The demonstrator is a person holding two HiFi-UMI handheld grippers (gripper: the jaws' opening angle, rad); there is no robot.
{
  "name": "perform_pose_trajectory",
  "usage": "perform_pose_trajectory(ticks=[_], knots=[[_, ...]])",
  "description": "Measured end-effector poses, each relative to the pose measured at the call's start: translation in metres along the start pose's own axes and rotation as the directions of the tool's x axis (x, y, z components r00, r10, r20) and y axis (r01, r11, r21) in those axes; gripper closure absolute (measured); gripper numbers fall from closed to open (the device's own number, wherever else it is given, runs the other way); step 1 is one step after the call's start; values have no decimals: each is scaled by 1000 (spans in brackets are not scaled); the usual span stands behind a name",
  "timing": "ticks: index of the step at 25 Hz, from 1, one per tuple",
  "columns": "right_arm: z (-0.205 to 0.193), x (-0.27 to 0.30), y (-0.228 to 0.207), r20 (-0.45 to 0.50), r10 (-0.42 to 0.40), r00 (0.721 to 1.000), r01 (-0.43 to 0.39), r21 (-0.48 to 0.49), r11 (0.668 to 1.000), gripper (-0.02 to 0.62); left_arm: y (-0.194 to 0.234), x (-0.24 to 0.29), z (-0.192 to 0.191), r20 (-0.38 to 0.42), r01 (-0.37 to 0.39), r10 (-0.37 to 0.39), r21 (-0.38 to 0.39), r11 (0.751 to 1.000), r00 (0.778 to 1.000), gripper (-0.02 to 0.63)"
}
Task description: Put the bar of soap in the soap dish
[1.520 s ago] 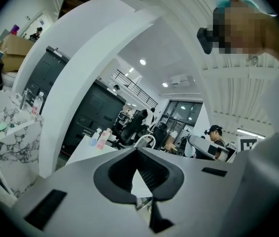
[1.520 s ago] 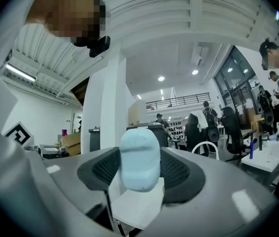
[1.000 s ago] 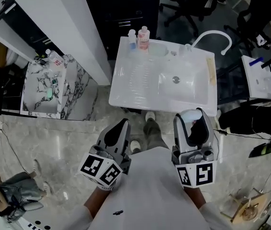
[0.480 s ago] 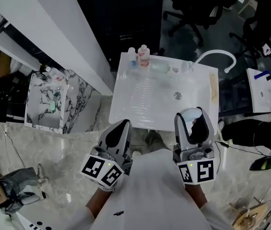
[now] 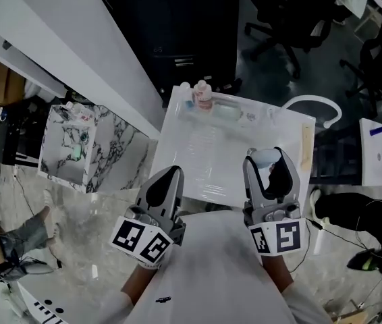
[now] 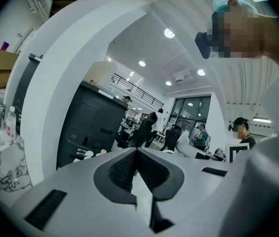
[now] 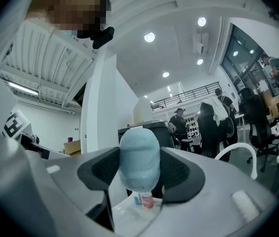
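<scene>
A pale blue bar of soap stands upright between the pads of my right gripper, which is shut on it. In the head view this gripper hangs over the near edge of the white sink, with the soap showing at its tip. The pale green soap dish lies on the sink's far rim, beside a pink-labelled bottle. My left gripper is shut and holds nothing, just short of the sink's near left corner; its pads meet.
A curved white faucet rises at the sink's far right. A marble-patterned stand is to the left, a white slanted wall and a black cabinet beyond. Office chairs and several people stand farther off.
The view has moved forward: the sink now lies closer, right under both grippers. Each gripper keeps its place and its hold.
</scene>
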State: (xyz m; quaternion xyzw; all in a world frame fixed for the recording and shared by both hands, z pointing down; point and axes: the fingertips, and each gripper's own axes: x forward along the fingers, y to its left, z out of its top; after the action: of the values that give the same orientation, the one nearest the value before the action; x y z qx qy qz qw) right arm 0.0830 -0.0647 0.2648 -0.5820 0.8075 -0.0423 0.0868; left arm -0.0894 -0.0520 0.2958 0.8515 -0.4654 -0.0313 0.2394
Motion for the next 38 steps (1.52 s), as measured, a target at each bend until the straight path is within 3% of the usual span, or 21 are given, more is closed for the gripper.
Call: perform_pose_trajectory(ticks=[4,11,19,38], knots=[[-16,22,-22,-39,42,998,-41,18,999,324,1,25,-3,12,-39,39,-24,999,999,606],[-30,46,-40,-90,65,994,-63,26,998,324,1,56,-16,-36,-43,41,-44,998,999,606],[-38,57,-52,-119,30,992,-25,44,999,324,6,82,-21,-87,-10,4,-59,998,996,606],[-66,80,-64,-139,0,990,3,23,1000,324,14,96,-27,-115,-3,-5,-67,998,993,606]])
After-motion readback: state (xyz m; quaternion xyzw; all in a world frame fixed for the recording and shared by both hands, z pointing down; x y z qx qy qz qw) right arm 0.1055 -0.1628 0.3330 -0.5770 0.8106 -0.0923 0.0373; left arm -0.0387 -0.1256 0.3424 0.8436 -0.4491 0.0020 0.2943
